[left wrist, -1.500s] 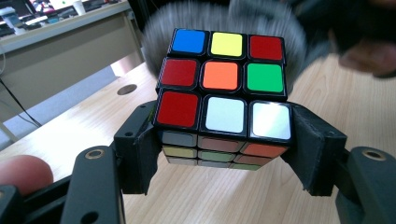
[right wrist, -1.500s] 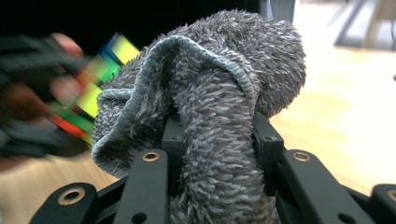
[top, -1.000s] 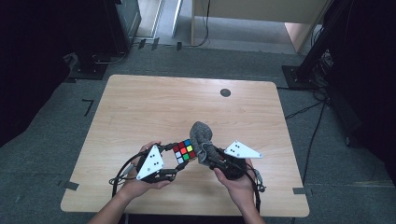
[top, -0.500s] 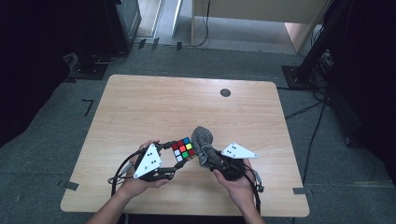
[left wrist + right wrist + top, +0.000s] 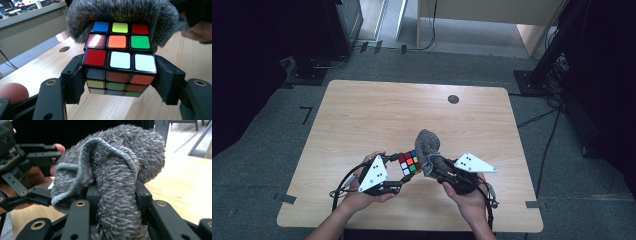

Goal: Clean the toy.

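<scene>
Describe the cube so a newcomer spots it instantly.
On the wooden table, look near its front edge, between the person's two hands. There the left gripper clamps a Rubik's cube, with a fuzzy grey cloth in the right gripper pressed against it. It is the only multicoloured thing there: scrambled stickers on black plastic.

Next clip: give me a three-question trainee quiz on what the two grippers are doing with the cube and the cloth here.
1. True or false: the left gripper is clamped on the puzzle cube.
2. What does the right gripper hold? A) a sponge B) a fuzzy grey cloth C) nothing
3. In the left gripper view, what colour is the centre sticker on the cube's top face?

Key
1. True: both jaws press the cube's sides.
2. B: the grey cloth is bunched between its jaws and drapes against the cube's far side, above the table.
3. Orange.
</scene>
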Available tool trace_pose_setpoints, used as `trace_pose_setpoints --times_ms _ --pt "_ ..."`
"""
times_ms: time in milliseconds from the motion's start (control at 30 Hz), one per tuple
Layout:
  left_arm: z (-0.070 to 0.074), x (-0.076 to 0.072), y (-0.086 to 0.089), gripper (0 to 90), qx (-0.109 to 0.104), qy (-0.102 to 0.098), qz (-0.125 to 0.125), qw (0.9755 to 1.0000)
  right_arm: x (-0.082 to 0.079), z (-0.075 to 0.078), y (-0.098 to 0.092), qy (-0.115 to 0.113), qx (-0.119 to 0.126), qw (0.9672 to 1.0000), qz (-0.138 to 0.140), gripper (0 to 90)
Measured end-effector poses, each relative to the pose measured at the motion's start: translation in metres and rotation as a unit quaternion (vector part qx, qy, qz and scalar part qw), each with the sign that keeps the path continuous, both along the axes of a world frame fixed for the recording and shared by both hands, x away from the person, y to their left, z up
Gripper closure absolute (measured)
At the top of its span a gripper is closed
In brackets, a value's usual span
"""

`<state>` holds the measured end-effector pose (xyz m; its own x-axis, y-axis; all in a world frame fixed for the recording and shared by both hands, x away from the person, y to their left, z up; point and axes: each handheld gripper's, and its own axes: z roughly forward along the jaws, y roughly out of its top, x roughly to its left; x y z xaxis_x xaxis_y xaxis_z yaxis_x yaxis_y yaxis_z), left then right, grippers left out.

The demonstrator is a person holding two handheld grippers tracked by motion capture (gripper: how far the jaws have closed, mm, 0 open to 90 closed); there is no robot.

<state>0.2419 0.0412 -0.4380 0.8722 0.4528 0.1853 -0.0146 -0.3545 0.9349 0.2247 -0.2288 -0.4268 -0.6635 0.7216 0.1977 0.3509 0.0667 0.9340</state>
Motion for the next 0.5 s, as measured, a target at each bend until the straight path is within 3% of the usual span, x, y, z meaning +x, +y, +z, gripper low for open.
trace_pose_setpoints --times_ms 67,200,367,500 --pt "0.001 0.0 0.001 34.0 -0.004 0.002 -0.001 1.0 0.003 -0.005 -0.002 0.014 0.001 0.9999 0.0 66.0" --pt "0.004 0.002 0.007 34.0 -0.02 0.003 0.008 0.9998 0.011 -0.017 -0.003 0.043 -0.044 0.9979 -0.019 66.0" --pt "0.009 0.008 0.019 34.0 -0.068 0.022 0.02 0.9973 0.017 -0.028 -0.004 0.062 -0.039 0.9969 -0.028 65.9" --pt "0.009 0.01 0.022 33.9 -0.078 0.03 0.023 0.9962 0.014 -0.031 0.009 0.057 -0.023 0.9981 0.001 65.8"
